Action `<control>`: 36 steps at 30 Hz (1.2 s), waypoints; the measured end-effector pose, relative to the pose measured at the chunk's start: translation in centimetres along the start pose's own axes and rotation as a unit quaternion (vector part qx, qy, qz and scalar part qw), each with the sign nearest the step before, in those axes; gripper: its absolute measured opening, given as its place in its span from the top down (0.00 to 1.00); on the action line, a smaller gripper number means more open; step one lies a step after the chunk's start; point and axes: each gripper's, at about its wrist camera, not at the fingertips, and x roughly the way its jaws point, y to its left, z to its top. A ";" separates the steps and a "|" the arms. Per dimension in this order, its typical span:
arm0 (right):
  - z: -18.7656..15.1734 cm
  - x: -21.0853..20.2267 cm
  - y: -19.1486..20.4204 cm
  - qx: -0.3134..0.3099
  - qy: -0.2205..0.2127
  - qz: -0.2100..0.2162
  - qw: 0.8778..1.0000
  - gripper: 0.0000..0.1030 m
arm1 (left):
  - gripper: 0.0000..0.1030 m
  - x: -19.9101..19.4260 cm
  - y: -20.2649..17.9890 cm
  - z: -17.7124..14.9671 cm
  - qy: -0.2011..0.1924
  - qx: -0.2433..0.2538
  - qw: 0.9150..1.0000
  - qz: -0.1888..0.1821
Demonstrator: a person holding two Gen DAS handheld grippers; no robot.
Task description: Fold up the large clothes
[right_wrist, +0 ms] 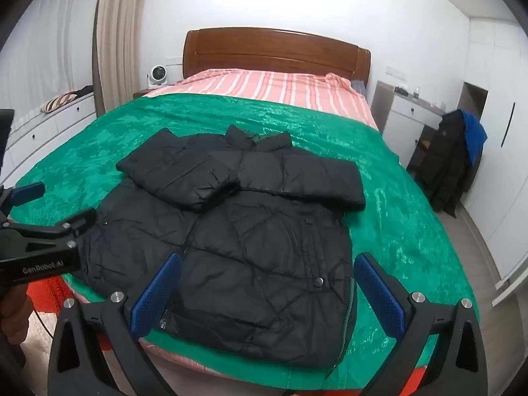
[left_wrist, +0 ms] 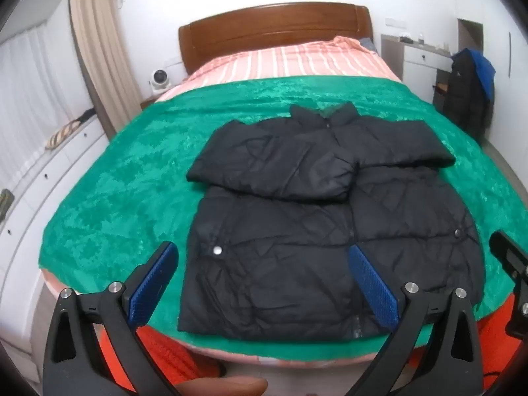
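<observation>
1. Lying flat on green blanket (left_wrist: 109, 178): black jacket (left_wrist: 297, 247), both sleeves folded across chest, collar twd headboard (left_wrist: 274, 29);
2. L gripper (left_wrist: 264, 283) jaws spread, empty, above hem;
3. R gripper (right_wrist: 267, 290) likewise, jaws apart, holding nothing.

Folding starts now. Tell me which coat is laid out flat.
The black jacket, spread front-up on the green blanket with its collar toward the headboard. The other dark coats hang bunched beside the desk.

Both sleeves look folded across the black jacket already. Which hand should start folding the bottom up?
Probably either: the left gripper and right gripper both hover open over the jacket hem. The right looks slightly better centred on its half.
</observation>
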 end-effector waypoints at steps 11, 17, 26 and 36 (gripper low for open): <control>0.2 0.2 0.8 -0.003 -0.003 0.003 1.000 0.00 | 0.00 0.2 -0.6 -0.3 0.030 0.006 0.999 -0.024; -0.1 0.1 0.8 -0.001 -0.002 0.002 1.000 0.00 | 0.00 0.1 -0.5 -0.3 0.039 0.010 0.999 -0.030; -0.2 0.3 0.7 0.000 0.001 0.003 1.000 0.00 | 0.00 0.6 -0.5 -0.3 0.051 0.007 0.998 -0.037; -0.2 0.7 0.9 0.001 0.009 0.002 1.000 0.00 | 0.00 1.0 -0.8 -0.5 0.061 0.008 0.997 -0.037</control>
